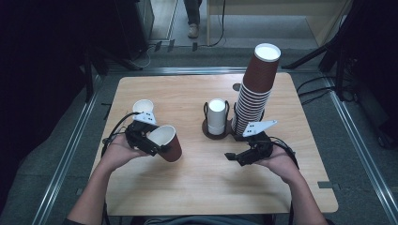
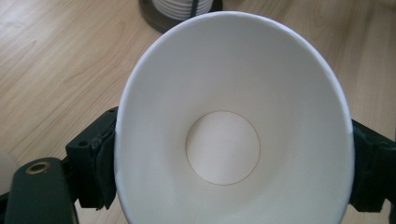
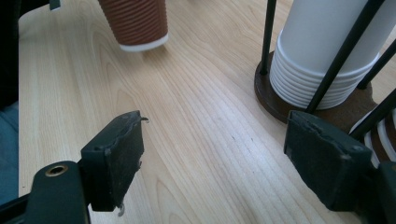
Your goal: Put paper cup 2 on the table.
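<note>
Clearly a cup is being carried across the counter point(image 1: 197, 187). Largest, the tall stack of brown ribbed cups point(image 1: 253, 93) stands in its holder at the back, beside the white cup stack point(image 1: 217, 116). Left tool point(image 1: 152, 143) pinches one brown paper cup point(image 1: 168, 143), tilted above the wood; it looks ready to be set upright next. Right tool point(image 1: 234, 157) hovers spread, empty.

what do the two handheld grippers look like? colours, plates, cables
Both the left gripper and the right gripper are black with two blocky, dark-padded jaws. Each carries a pale grey three-cornered plate on top and trails a black cable. Forearms are bare, no sleeves visible.
</note>
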`<action>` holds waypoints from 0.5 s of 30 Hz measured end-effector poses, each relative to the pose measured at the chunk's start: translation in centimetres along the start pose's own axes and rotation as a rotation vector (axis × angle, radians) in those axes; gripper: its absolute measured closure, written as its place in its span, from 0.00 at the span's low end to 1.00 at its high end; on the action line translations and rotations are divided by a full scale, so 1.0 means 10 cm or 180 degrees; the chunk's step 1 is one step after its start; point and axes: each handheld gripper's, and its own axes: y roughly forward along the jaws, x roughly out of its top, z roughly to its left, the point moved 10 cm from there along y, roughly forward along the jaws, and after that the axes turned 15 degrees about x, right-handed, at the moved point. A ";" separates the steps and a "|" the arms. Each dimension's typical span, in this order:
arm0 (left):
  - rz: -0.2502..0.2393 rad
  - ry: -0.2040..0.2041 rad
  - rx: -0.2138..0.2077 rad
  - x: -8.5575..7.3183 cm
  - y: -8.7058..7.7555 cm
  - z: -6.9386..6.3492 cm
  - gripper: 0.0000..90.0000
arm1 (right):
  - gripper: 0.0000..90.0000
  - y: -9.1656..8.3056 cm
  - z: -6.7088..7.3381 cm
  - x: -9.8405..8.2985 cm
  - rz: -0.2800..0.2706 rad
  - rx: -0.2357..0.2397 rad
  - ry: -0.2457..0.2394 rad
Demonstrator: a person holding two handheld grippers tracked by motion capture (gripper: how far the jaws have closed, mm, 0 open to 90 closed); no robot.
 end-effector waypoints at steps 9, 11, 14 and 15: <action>0.0119 -0.0108 0.0235 -0.17 -0.03 0.28 0.12 | 0.23 -0.01 -0.01 -0.03 0.0016 -0.0014 0.0033; 0.0128 -0.0159 0.0275 -0.20 -0.04 0.34 0.12 | 0.23 -0.01 -0.02 -0.04 0.0012 -0.0016 0.0043; 0.0152 -0.0190 0.0351 -0.24 -0.06 0.43 0.12 | 0.23 -0.02 -0.03 -0.05 0.0015 -0.0027 0.0054; 0.0162 -0.0197 0.0375 -0.26 -0.07 0.45 0.11 | 0.23 -0.02 -0.03 -0.06 0.0019 -0.0040 0.0064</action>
